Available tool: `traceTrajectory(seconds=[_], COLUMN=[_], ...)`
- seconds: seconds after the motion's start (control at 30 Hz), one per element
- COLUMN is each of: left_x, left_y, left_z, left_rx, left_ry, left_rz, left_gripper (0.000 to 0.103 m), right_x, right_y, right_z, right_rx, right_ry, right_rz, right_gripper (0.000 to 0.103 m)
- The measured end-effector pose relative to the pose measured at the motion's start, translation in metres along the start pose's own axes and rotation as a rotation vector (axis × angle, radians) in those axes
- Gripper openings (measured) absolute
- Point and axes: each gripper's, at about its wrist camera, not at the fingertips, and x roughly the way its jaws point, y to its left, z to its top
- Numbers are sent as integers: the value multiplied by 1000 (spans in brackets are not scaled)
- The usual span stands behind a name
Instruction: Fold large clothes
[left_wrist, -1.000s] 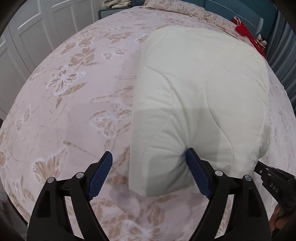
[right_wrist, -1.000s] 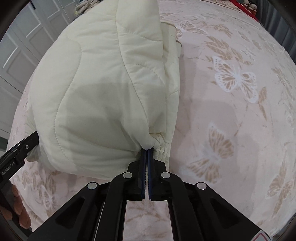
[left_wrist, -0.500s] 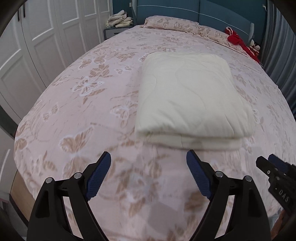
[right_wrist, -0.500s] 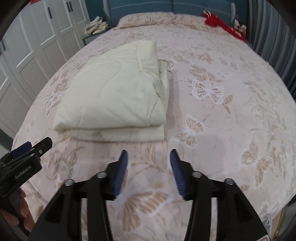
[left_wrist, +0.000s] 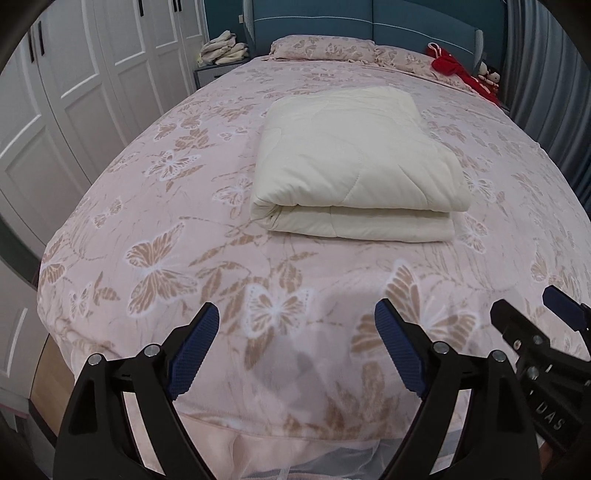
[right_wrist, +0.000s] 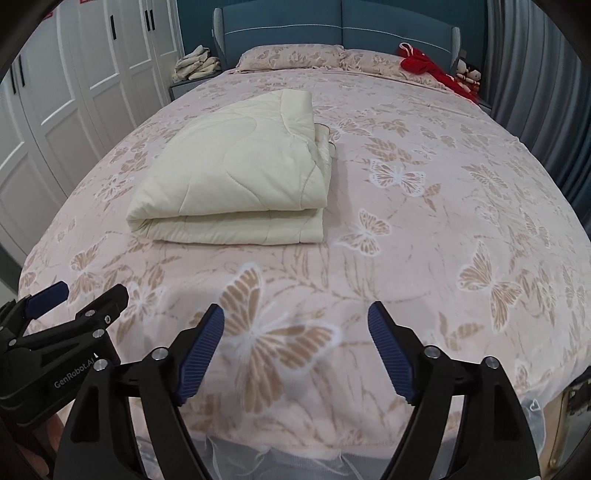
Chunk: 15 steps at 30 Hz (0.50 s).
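Note:
A cream quilted cover (left_wrist: 354, 162) lies folded into a thick rectangle on the pink butterfly bedspread (left_wrist: 166, 229), its folded edge facing me. In the right wrist view the cover (right_wrist: 236, 177) sits left of centre. My left gripper (left_wrist: 297, 314) hovers open over the foot of the bed, well short of the cover, with nothing between its fingers. My right gripper (right_wrist: 295, 312) is also back from the cover, its jaws opening with only bedspread (right_wrist: 424, 240) below them. Each gripper shows in the other's view: the right gripper (left_wrist: 526, 301) and the left gripper (right_wrist: 92, 290).
White wardrobe doors (left_wrist: 74, 96) run along the left. A nightstand with a pile of pale cloths (left_wrist: 221, 48) stands beside the blue headboard (left_wrist: 369, 22). Pillows (right_wrist: 291, 57), a red garment (right_wrist: 424, 66) and small plush toys (right_wrist: 469, 75) lie at the head. Grey curtains (right_wrist: 535, 74) hang on the right.
Both grippers drew back from the cover toward the foot of the bed and rose. The right gripper let go of the cover's corner and opened; the cover now rests folded flat.

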Motion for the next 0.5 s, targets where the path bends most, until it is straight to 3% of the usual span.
traceTrajectory(seconds=[0.17,0.5], left_x=[-7,-16], left_y=[-1,9], left_z=[-8,-23], left_rx=[6,-46], left_ry=[-10,-32], left_rz=[10,22], left_gripper=[90,92], right_x=[-5,-13], right_y=[2,6], right_z=[-10,-25], right_rx=[2,21], right_ry=[-4,-20], right_rz=[0,6], right_gripper=[82,86])
